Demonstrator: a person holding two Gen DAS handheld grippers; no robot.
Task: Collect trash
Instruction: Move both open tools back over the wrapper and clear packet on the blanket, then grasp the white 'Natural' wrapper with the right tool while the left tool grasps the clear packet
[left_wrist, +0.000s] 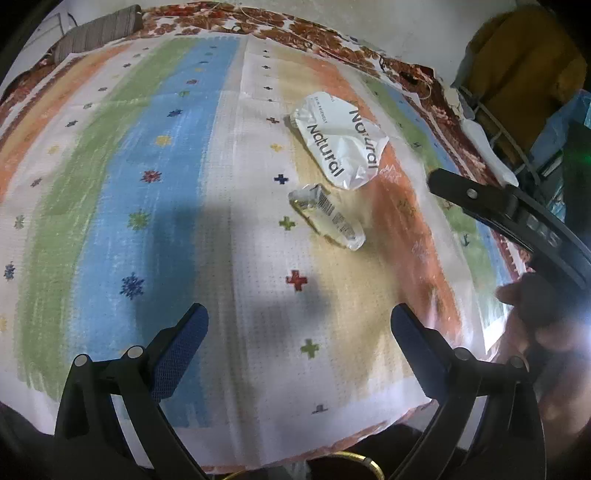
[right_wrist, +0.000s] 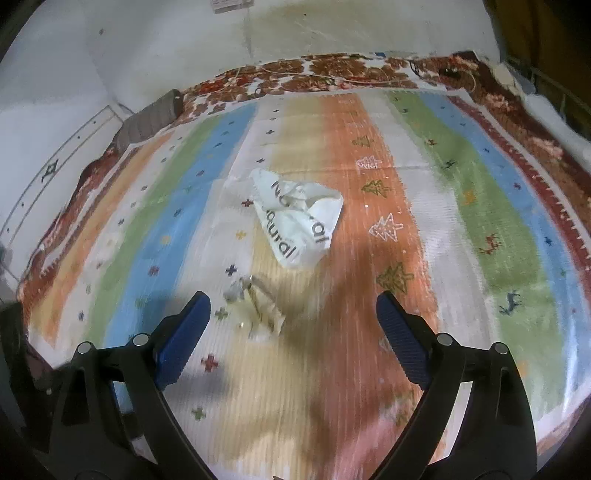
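Now you're approaching: both grippers, left (left_wrist: 299, 343) and right (right_wrist: 293, 325), hover with jaws released; next, grasp the clear wrapper (right_wrist: 256, 308) below the white bag (right_wrist: 295, 221).

Striped mat (left_wrist: 155, 206) with small cross marks over a floral blanket (right_wrist: 332, 68); on it a crumpled white "Natural" bag (left_wrist: 341, 142), clear wrapper (left_wrist: 327, 216) just beside

Left gripper (left_wrist: 299, 325) with jaws spread wide, blue-padded fingers (left_wrist: 181, 354) empty, right gripper (right_wrist: 293, 314) likewise spread wide and empty, the person's right hand (left_wrist: 543, 332) wrapped around its handle
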